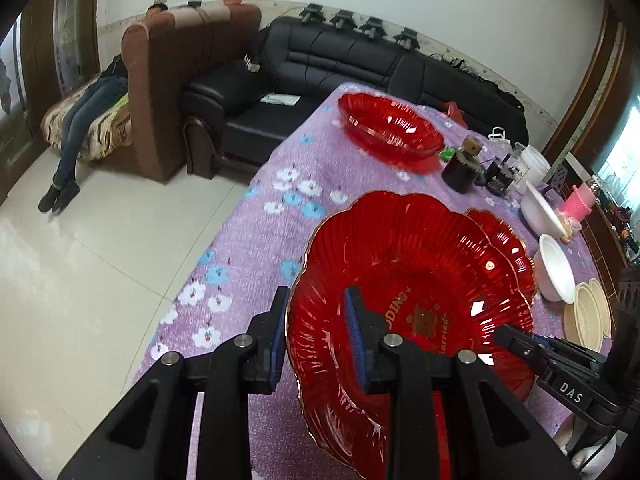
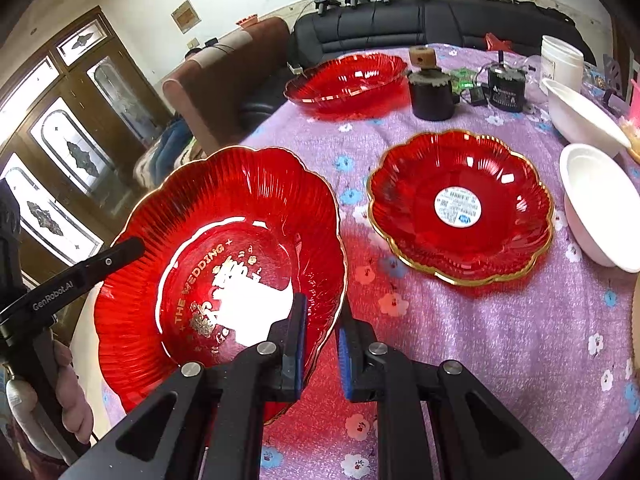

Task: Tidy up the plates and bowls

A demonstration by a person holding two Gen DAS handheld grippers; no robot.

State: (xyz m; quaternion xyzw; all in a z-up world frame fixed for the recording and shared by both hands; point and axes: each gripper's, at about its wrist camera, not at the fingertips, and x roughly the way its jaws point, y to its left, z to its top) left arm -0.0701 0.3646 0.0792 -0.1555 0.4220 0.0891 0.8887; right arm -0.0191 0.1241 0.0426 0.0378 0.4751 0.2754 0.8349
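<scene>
**2 grippers straddle the rim of the large red plate**

The large red plate (image 2: 224, 264) is near the table's front edge, and each gripper has 1 finger inside the plate and 1 outside its rim. The left gripper (image 1: 318, 340) takes the rim on the left side; its jaws are spread, and a gap shows beside the rim, so it is not pinching yet. The right gripper (image 2: 322, 344) takes the rim on the right side; its jaws are also spread around the gold edge.

The smaller red plate (image 2: 460, 208) lies just to the right, so the likely move goes rightward, and the right gripper is nearer.

Only the right view shows the barcode sticker (image 2: 457, 206) and the plates apart. The left view shows them overlapping, with 2 white bowls (image 1: 556, 268) behind.
</scene>
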